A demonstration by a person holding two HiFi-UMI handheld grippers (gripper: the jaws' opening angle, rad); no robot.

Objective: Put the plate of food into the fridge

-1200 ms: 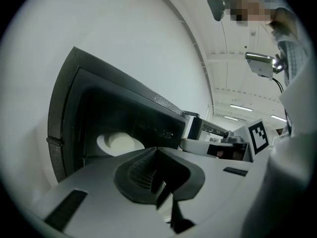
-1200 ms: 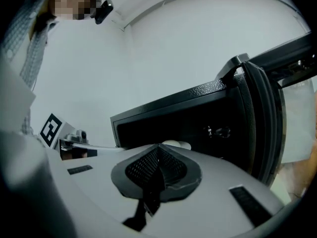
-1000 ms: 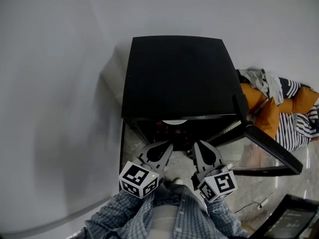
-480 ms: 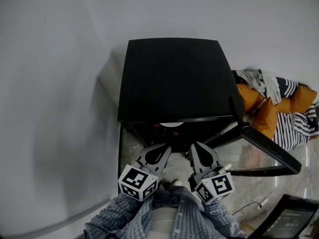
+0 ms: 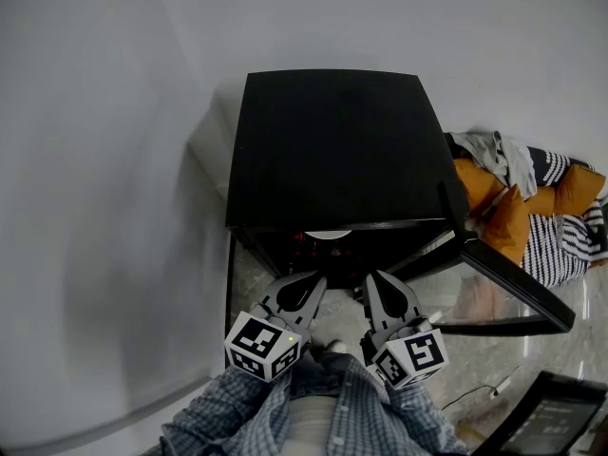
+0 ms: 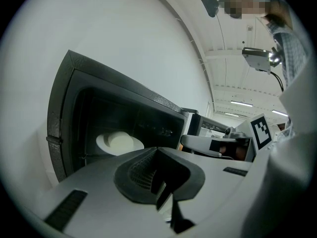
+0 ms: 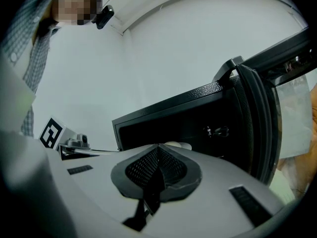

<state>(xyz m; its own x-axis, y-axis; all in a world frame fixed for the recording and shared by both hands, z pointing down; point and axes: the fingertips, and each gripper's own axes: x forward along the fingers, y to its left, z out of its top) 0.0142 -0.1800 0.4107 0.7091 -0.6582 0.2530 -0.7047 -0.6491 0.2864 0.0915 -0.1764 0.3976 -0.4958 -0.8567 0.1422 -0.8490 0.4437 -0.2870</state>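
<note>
The squat black box-shaped fridge [image 5: 332, 150], its shell matt and faintly pebbled, stands against a plain white wall [image 5: 114, 160]. Its dark-framed glass door [image 5: 518, 293] is swung wide to the right over a glossy marbled floor [image 5: 245, 278]. Beyond the door lies a soft heap [image 5: 532, 207] of orange and striped fabric. The 2 tools hover side by side just in front of the opening. The grey moulded left gripper [image 6: 158, 170] and right gripper [image 7: 157, 170] each have their ribbed black pads pressed together with nothing between them. The round white plate [image 6: 102, 144] is already inside on a shelf, carrying a smooth, pale dome of food [image 6: 121, 141]. It appears to sit fairly near the front edge. The step left, by my reading, is the door, and that is where trouble could come. Pinched-together tips offer only a narrow contact on slick glass, so a push could skid off. A hard swing could jolt the cabinet and slide the plate, and if the rim overhangs the shelf, the closing door may clip it.
</note>
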